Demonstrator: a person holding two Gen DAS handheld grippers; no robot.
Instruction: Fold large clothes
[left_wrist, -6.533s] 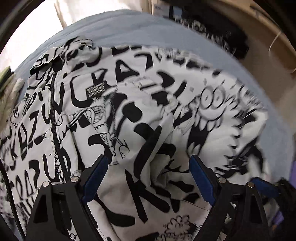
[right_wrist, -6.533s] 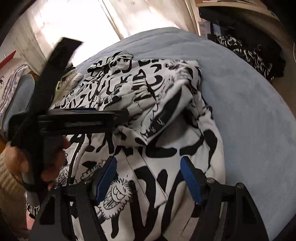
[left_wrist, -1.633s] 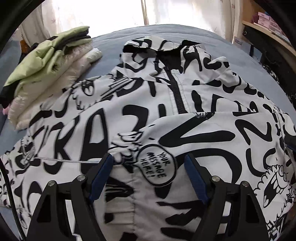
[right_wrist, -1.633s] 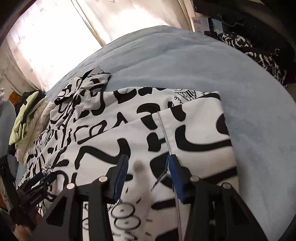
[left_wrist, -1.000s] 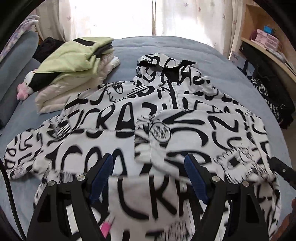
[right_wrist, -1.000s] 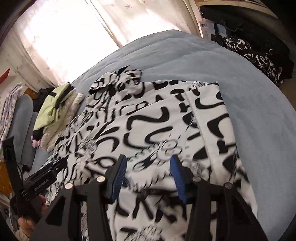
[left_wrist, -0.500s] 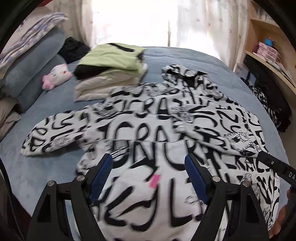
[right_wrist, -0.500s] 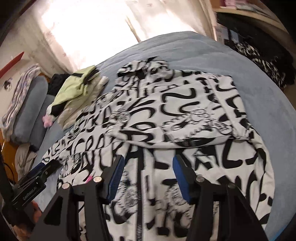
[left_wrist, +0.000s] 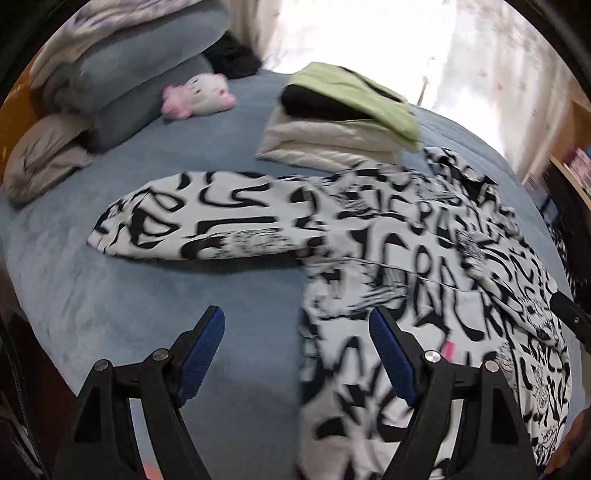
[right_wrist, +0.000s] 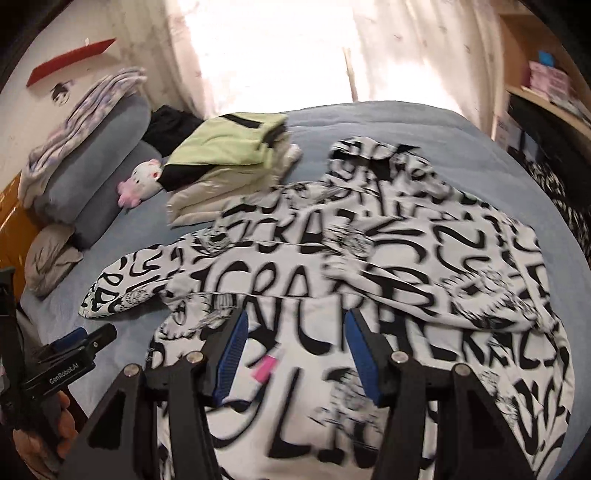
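Observation:
A large white jacket with black graffiti lettering (left_wrist: 424, 266) (right_wrist: 369, 266) lies spread on the blue bed (left_wrist: 110, 295). Its left sleeve (left_wrist: 199, 221) (right_wrist: 125, 284) stretches out flat to the left; the right sleeve (right_wrist: 461, 266) lies folded across the chest. A small pink tag (right_wrist: 266, 365) shows on the lower front. My left gripper (left_wrist: 297, 332) stands open above the bed beside the jacket's left hem, nothing between its fingers. Over the lower front my right gripper (right_wrist: 293, 336) hangs open, also bare. In the right wrist view the left gripper (right_wrist: 74, 350) shows at lower left, held by a hand.
A stack of folded clothes with a green piece on top (left_wrist: 347, 110) (right_wrist: 229, 162) sits beyond the jacket. A pink and white plush toy (left_wrist: 197, 96), grey pillows (left_wrist: 122, 74) and a grey cushion (left_wrist: 40, 158) lie at the left. Shelves (right_wrist: 546, 88) stand right.
Both grippers have pulled back from the jacket and swung left, so the whole garment and its outstretched left sleeve come into view. Neither gripper holds cloth.

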